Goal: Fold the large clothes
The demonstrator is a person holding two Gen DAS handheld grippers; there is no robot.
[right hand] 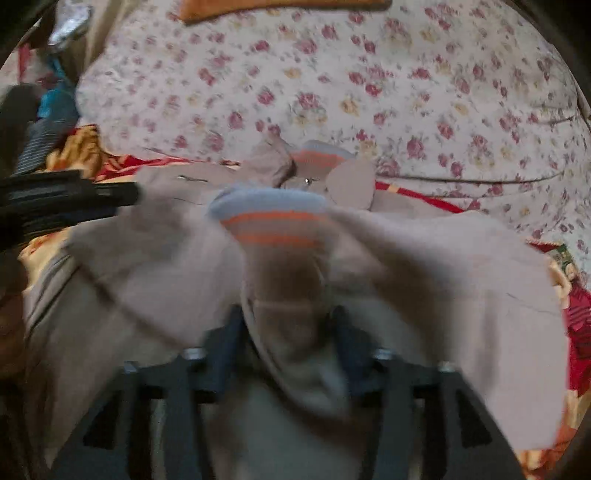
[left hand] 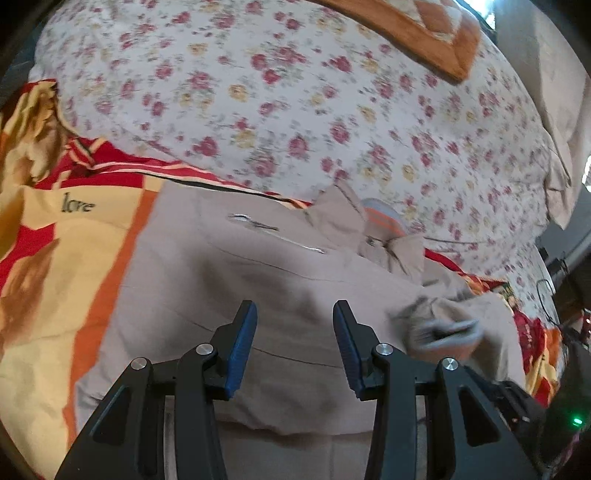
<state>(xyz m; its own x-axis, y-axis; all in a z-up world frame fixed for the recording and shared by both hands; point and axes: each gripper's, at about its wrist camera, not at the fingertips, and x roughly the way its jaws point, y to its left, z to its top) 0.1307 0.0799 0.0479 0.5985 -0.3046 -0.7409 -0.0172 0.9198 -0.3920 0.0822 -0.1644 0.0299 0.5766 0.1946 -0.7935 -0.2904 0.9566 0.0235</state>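
A large beige jacket (left hand: pixel 236 280) lies spread on a bed, its collar and a grey-and-orange striped neck rib at the far end. My left gripper (left hand: pixel 294 332) hovers over its body, open and empty. My right gripper (right hand: pixel 288 332) has its jaws apart around a sleeve (right hand: pixel 284 280) of the jacket (right hand: pixel 461 280). The sleeve's striped cuff (right hand: pixel 271 218) stands up past the fingertips. The view is blurred, so whether the pads touch the cloth is unclear. The cuff also shows blurred in the left wrist view (left hand: pixel 439 332).
A floral quilt (left hand: pixel 295 96) covers the far side of the bed. A red, yellow and orange blanket (left hand: pixel 55 251) lies under the jacket. An orange-edged cushion (left hand: pixel 424 33) sits at the back. The left gripper (right hand: pixel 66 199) shows at the right wrist view's left edge.
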